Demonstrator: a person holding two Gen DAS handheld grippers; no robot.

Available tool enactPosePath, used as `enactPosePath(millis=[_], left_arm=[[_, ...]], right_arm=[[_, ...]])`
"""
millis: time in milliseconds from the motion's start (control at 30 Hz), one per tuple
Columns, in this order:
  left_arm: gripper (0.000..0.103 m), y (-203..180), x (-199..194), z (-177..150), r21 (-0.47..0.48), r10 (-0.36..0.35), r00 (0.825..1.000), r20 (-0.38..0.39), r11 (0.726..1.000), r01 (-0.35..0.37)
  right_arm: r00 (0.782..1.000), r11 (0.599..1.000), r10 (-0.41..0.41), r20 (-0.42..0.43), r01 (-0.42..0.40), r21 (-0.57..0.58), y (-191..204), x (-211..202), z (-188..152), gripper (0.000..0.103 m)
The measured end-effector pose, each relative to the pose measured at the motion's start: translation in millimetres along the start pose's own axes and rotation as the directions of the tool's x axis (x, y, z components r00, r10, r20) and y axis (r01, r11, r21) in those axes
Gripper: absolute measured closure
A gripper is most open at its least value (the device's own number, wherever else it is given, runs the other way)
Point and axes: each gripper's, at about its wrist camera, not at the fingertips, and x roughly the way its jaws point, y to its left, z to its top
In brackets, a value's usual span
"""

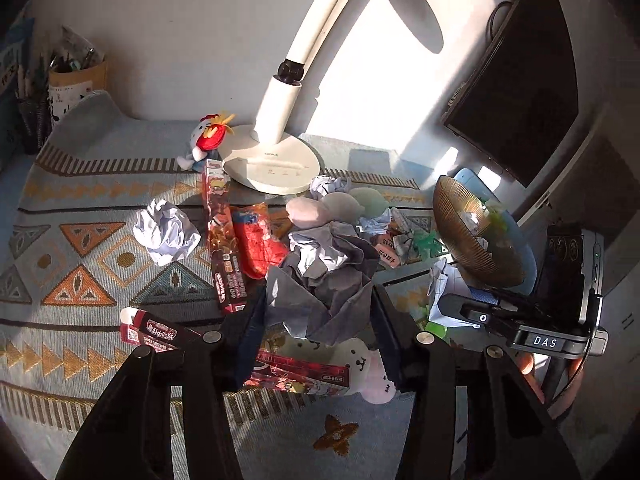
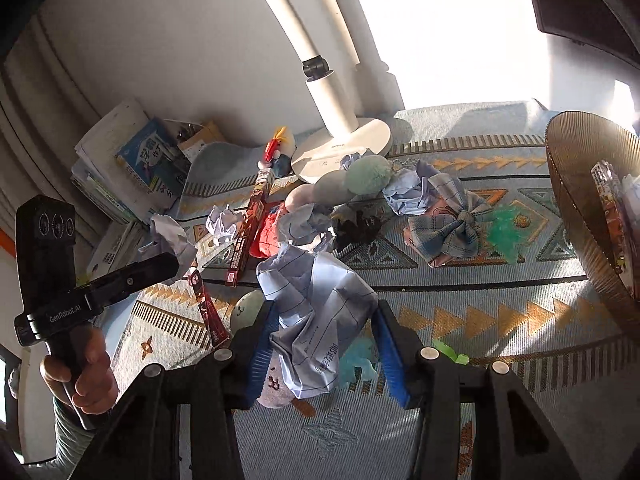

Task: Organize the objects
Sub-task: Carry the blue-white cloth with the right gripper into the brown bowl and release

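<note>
Patterned cloth point(image 1: 80, 264) under crumpled paper point(image 1: 165, 236), lamp point(image 1: 272, 168).

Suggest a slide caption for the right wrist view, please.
Right gripper clamps a crumpled lined paper above the cluttered patterned cloth.

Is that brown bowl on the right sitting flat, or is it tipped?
Tipped. The brown bowl leans on its side, its opening facing the clutter, with paper scraps visible inside.

Black tool point(image 2: 324, 344), blue pads point(image 2: 390, 354), silver screws
</note>
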Motion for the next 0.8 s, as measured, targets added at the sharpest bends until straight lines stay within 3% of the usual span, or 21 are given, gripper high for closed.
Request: enactPosePath(millis=[167, 333, 467, 600, 667, 733, 800], left_arm=[[0.055, -43.7, 3.1, 10.5, 0.078, -0.029, 0.999, 0.012, 0.997, 0.028], [0.055, -92.1, 5.1, 27.8, 0.155, -0.083, 0.996, 0.034, 0.985, 0.077], [0.055, -142.3, 12.2, 54.3, 0.228, -0.137, 0.989, 0.062, 0.966, 0.12], [0.055, -195.5, 29.4, 79.7, 0.308, -0.188, 0.978, 0.09, 0.939, 0.152], [0.055, -217.7, 47.4, 86.9, 0.331, -0.205, 0.976, 0.077, 0.928, 0.169], [0.055, -235.0, 70.7, 89.4, 0.348, -0.186, 0.981, 0.059, 0.925, 0.155], [0.055, -247.6, 95.1, 88.3, 0.359, -0.167, 0.985, 0.031, 0.922, 0.145]], right_arm=[[0.998, 0.999, -0.034, 0.052, 0.032, 0.039, -17.9, -33.7, 0.3, 0.056], [0.981, 0.994, -0.095, 0.17, 0.084, 0.074, -40.5, -96.1, 17.7, 0.056], [0.935, 0.974, -0.215, 0.283, 0.182, 0.137, -60.4, -159.0, 39.9, 0.056], [0.862, 0.932, -0.342, 0.374, 0.262, 0.249, -88.0, -210.9, 53.2, 0.055], [0.824, 0.898, -0.423, 0.378, 0.326, 0.294, -100.9, -221.6, 55.1, 0.055], [0.812, 0.876, -0.463, 0.355, 0.359, 0.323, -115.3, -221.9, 55.1, 0.055], [0.817, 0.862, -0.479, 0.32, 0.37, 0.346, -128.4, -214.9, 53.7, 0.055]])
